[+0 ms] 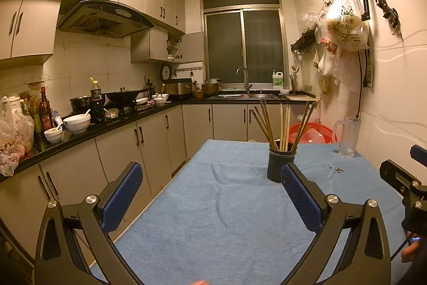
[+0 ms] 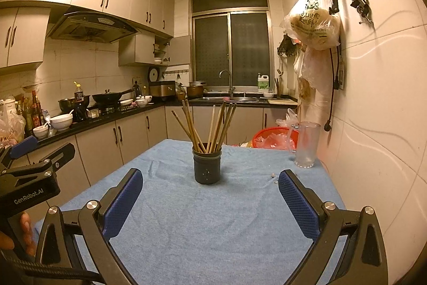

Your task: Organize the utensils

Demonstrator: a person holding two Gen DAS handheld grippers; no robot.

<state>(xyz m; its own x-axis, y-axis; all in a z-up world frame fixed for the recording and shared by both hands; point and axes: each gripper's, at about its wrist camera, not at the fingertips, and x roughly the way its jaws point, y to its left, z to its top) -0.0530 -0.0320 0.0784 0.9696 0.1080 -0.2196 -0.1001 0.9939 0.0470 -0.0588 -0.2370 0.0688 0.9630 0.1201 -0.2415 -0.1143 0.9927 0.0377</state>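
A dark round utensil holder (image 1: pixel 279 164) stands on the blue cloth of the table (image 1: pixel 213 218), with several wooden chopsticks (image 1: pixel 283 124) upright in it. It also shows in the right wrist view (image 2: pixel 207 163), with the chopsticks (image 2: pixel 210 126) fanned out. My left gripper (image 1: pixel 212 194) is open and empty, above the near part of the table, the holder just beyond its right finger. My right gripper (image 2: pixel 210 198) is open and empty, the holder straight ahead of it. Each gripper shows at the edge of the other's view.
A clear plastic jug (image 2: pixel 306 144) stands at the table's far right by the tiled wall. Small bits (image 1: pixel 336 169) lie on the cloth near it. A red basket (image 2: pixel 275 138) sits behind the table. Kitchen counter (image 1: pixel 88 130) with bowls and bottles runs along the left.
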